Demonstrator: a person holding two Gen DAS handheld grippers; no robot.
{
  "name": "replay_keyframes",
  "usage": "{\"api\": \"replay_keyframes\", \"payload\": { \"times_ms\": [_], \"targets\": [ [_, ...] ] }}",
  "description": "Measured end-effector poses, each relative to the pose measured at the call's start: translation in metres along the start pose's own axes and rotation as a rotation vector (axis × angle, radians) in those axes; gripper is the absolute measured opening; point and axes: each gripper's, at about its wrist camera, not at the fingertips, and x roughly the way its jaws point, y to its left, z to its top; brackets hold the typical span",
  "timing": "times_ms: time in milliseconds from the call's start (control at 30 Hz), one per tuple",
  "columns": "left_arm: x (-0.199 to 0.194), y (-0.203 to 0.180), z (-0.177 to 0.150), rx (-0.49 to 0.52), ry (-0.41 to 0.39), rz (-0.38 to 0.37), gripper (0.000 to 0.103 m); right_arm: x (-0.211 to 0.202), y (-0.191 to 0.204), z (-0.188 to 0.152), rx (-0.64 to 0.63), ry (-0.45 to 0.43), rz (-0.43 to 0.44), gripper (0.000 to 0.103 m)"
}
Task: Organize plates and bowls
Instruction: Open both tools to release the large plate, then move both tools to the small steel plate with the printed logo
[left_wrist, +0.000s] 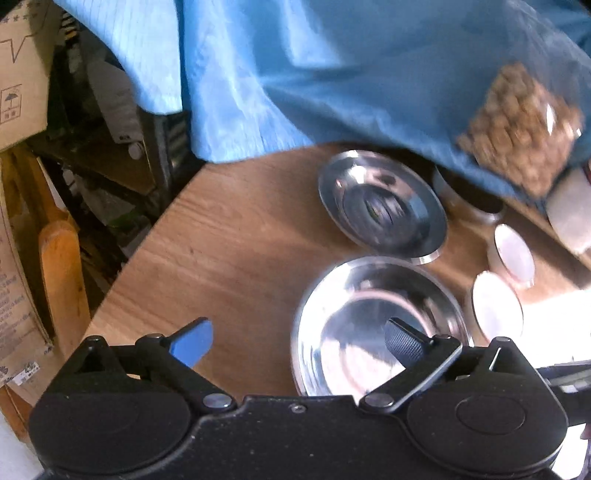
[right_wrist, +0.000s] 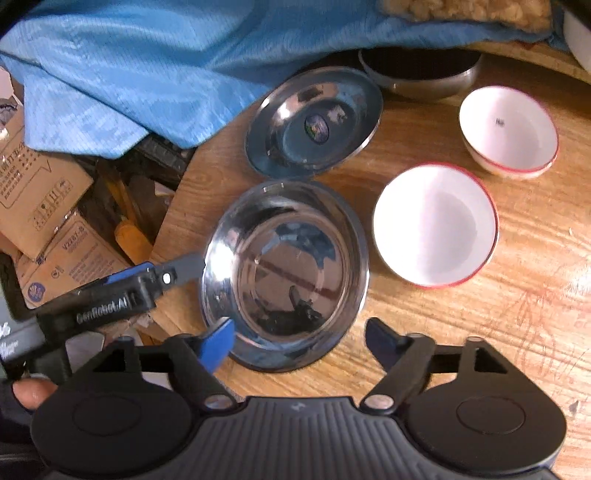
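We held both grippers with jaws wide, gripping nothing. The left gripper (left_wrist: 299, 341) straddled the rim of the near steel plate (right_wrist: 284, 273); the right gripper (right_wrist: 300, 341) hovered above it. Two white bowls (right_wrist: 436, 225) stood beside on the wooden table (right_wrist: 517, 314).

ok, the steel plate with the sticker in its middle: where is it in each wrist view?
Left wrist: steel plate sits right of centre, upper half, just below the blue cloth.
Right wrist: steel plate sits centre, upper half, its far rim by the cloth.
Shared landmark: the bigger steel plate directly nearer the camera in both.
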Motion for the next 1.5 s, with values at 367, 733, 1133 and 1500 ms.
{"api": "replay_keyframes", "payload": {
  "times_ms": [367,733,1133,1500],
  "targets": [
    [0.036,-0.002,0.050,-0.073,-0.045,-0.062,0.102,-0.023,-0.003,0.022,0.014,-0.279,-0.088,0.103],
    [0.083,-0.013,0.090,0.013,0.001,-0.111,0.102,-0.003,-0.005,0.057,0.009,-0.325,-0.188,0.103],
    [0.118,-0.017,0.120,0.063,0.042,-0.142,0.102,0.028,-0.008,0.092,0.017,-0.335,-0.283,0.102],
    [0.132,-0.015,0.121,0.061,0.091,-0.167,0.102,0.048,-0.009,0.098,0.020,-0.279,-0.328,0.087]
  ]
}}
